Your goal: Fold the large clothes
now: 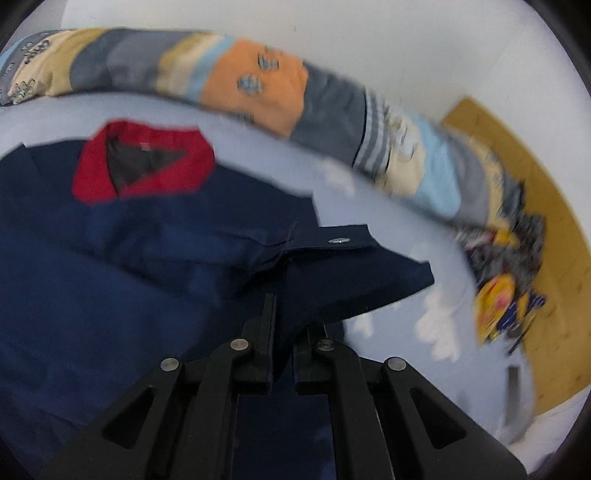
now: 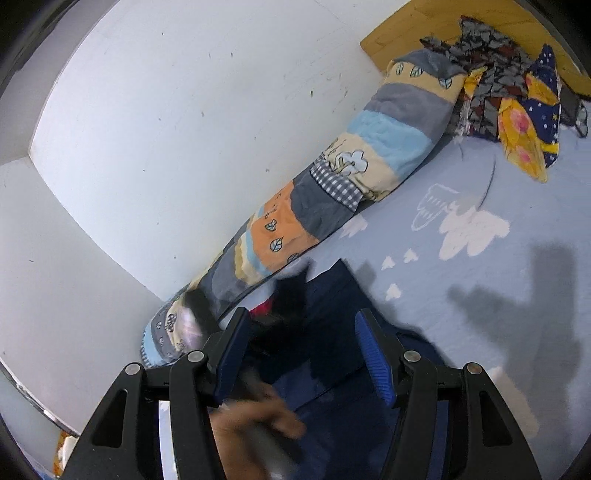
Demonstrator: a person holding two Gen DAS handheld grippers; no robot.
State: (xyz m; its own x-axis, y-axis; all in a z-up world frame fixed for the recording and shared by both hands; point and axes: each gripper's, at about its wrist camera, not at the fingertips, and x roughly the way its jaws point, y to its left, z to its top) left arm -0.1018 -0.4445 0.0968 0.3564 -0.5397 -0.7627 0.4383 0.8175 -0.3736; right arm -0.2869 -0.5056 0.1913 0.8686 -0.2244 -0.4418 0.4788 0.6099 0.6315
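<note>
A navy work shirt (image 1: 110,258) with a red collar (image 1: 144,162) lies on a pale blue bedsheet (image 1: 406,229). My left gripper (image 1: 284,325) is shut on the shirt's sleeve near its cuff (image 1: 354,240), which has a metal snap, and holds that fold lifted over the body of the shirt. My right gripper (image 2: 303,332) is open above the navy shirt (image 2: 332,302), its blue pads (image 2: 373,354) wide apart and empty. A blurred hand (image 2: 251,417) shows below the right gripper.
A rolled patchwork quilt (image 2: 332,177) lies along the white wall (image 2: 166,110). A pile of patterned clothes (image 2: 509,92) sits by the wooden headboard (image 2: 406,22). The sheet carries white cloud prints (image 2: 469,229).
</note>
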